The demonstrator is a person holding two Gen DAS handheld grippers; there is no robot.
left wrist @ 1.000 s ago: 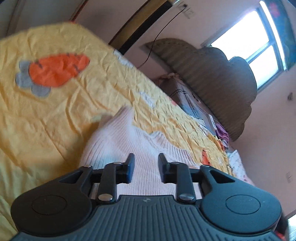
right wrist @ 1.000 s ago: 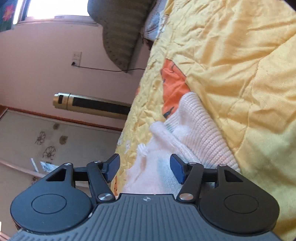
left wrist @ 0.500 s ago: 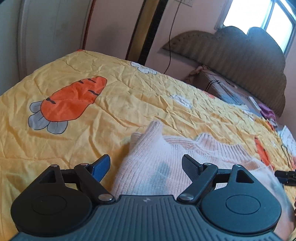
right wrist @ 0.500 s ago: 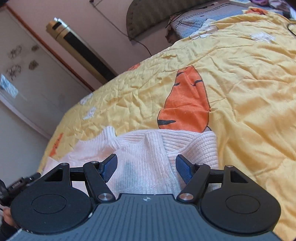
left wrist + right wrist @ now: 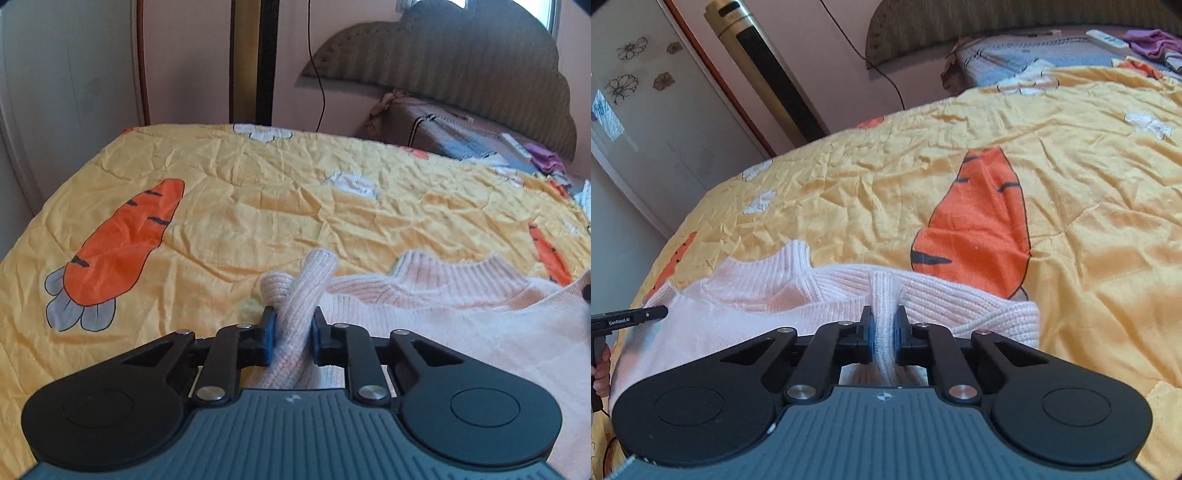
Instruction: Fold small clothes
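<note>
- You're at the grasp step: the pink ribbed sweater [image 5: 424,314] lies flat on the yellow carrot quilt [image 5: 258,206] of the bed.
- Your left gripper [image 5: 291,328] jaws are closing on a bunched fold; your right gripper [image 5: 884,332] jaws pinch its knit hem.
- Next, I'd judge, lift both edges together and carry them across evenly.

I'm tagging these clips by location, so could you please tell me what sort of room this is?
Most likely a bedroom: a bed under a yellow carrot-print quilt, a padded headboard, and a tower fan by the wall.
</note>
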